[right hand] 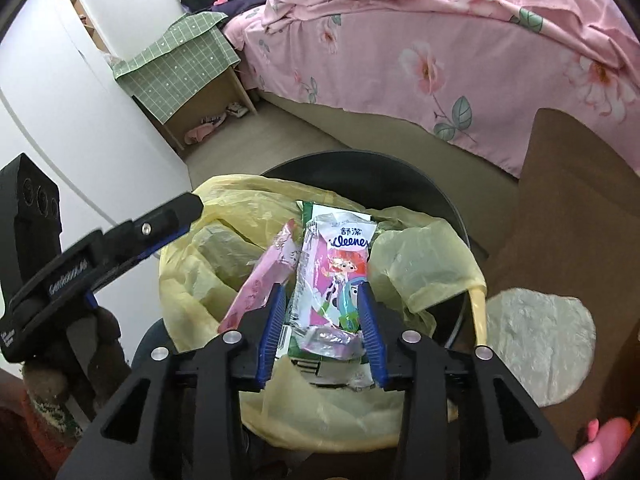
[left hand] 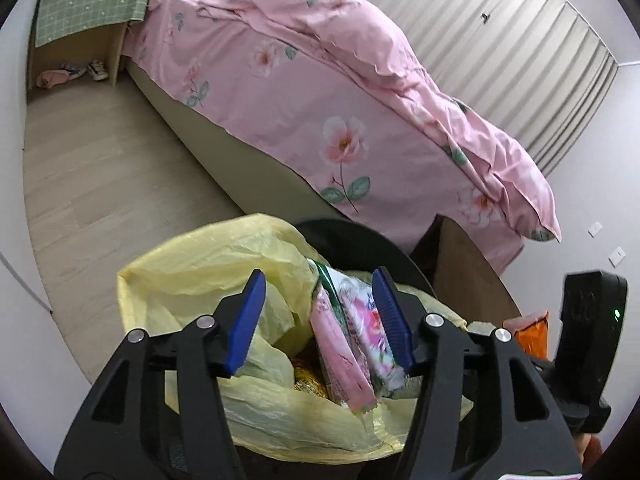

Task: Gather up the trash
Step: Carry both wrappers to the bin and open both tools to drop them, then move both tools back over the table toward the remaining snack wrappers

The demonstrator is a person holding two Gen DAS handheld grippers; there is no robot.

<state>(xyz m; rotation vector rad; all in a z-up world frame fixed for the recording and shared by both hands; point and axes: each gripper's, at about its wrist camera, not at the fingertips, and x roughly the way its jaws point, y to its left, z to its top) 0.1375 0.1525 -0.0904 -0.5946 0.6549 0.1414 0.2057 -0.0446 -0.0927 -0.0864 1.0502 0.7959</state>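
Note:
A black trash bin (right hand: 448,204) lined with a yellow plastic bag (right hand: 420,264) holds several wrappers. In the right wrist view a Kleenex tissue pack wrapper (right hand: 332,276) and a pink wrapper (right hand: 260,284) stick up from the bag. My right gripper (right hand: 320,300) stands open over the bin, its blue pads either side of the Kleenex wrapper without pinching it. My left gripper (left hand: 320,312) is open above the same bag (left hand: 208,264), with the pink wrappers (left hand: 340,344) between its pads. The left gripper also shows in the right wrist view (right hand: 120,240).
A bed with a pink floral cover (left hand: 320,92) runs behind the bin. A small cabinet under a green cloth (right hand: 180,64) stands by the wall with shoes inside. A brown cardboard panel (right hand: 560,208) and crumpled clear plastic (right hand: 536,336) lie right of the bin.

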